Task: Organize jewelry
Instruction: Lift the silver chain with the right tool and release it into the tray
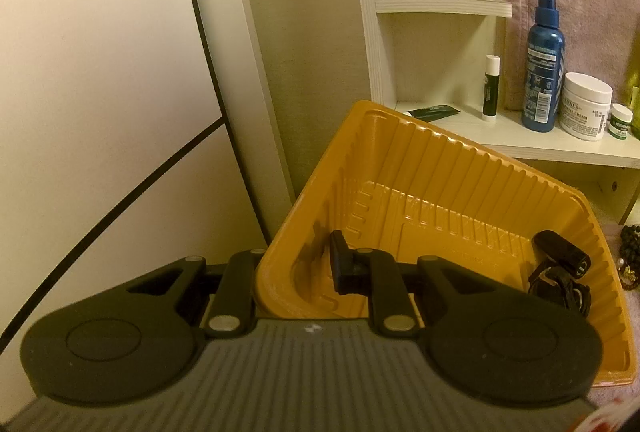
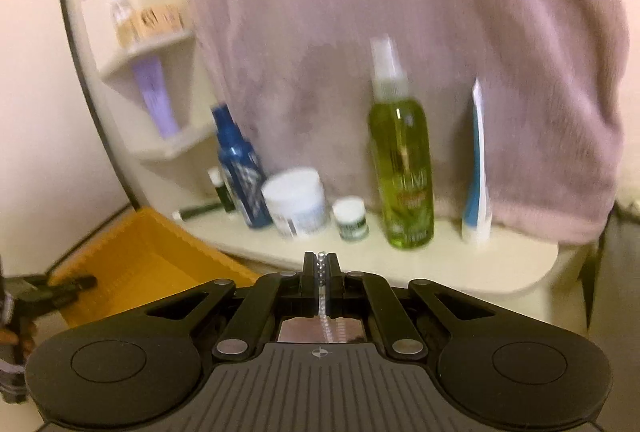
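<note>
Two claws seen. Left claw (image 1: 298,268) straddles ribbed orange plastic tray (image 1: 460,167) wall, spread wide. Right claw (image 2: 321,268) clenched on silvery beaded chain (image 2: 321,272), tray to its left.

The left gripper (image 1: 296,268) has its jaws spread wide, straddling the yellow tray's (image 1: 440,167) near-left rim. The right gripper (image 2: 321,272) has its jaws pinched closed on a silver bead chain (image 2: 321,268).

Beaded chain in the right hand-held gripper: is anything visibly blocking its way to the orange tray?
Nothing visible does. The right hand-held gripper pinches the beaded chain; the orange tray lies open-topped to its lower left, with the left hand-held gripper straddling its near wall.
</note>
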A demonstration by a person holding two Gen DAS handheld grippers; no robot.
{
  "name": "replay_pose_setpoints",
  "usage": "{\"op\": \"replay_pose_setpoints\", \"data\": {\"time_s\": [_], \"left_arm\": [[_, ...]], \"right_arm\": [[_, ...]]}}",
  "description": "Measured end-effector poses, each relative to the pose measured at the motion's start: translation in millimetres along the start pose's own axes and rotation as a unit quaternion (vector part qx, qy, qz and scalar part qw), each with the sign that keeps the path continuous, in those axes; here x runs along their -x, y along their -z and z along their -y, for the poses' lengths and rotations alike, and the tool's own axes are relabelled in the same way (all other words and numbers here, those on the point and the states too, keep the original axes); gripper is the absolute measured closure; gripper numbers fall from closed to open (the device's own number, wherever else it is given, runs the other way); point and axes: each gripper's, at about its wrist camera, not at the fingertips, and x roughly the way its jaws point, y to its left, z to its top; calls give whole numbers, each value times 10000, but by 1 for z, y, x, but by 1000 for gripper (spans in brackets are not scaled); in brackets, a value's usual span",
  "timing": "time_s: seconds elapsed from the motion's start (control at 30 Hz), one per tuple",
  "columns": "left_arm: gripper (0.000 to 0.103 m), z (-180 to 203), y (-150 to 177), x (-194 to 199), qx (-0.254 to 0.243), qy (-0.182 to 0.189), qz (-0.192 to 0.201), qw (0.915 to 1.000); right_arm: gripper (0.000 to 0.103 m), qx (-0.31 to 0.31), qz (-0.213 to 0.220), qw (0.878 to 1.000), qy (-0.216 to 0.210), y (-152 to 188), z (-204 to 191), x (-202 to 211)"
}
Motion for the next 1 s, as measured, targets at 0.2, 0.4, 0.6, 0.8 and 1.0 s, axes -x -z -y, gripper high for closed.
{"op": "replay_pose_setpoints", "data": {"time_s": [0.2,0.4,0.6,0.8,1.0], "left_arm": [[85,-1,0,-1,3,16,-5,10000],[85,-1,0,-3,28,41,-22,10000],[86,-2,0,-4,45,59,-25,10000],[86,-2,0,-4,57,61,-28,10000],[86,-3,0,-4,58,63,-28,10000]], "right_arm": [[100,115,300,9994,-149,-22,-22,28],[100,162,493,9972,-532,-42,-50,33],[100,250,555,9935,-957,-56,-83,22],[100,328,462,9875,-1473,-59,-119,5],[100,407,132,9842,-1717,-46,-140,-25]]}}
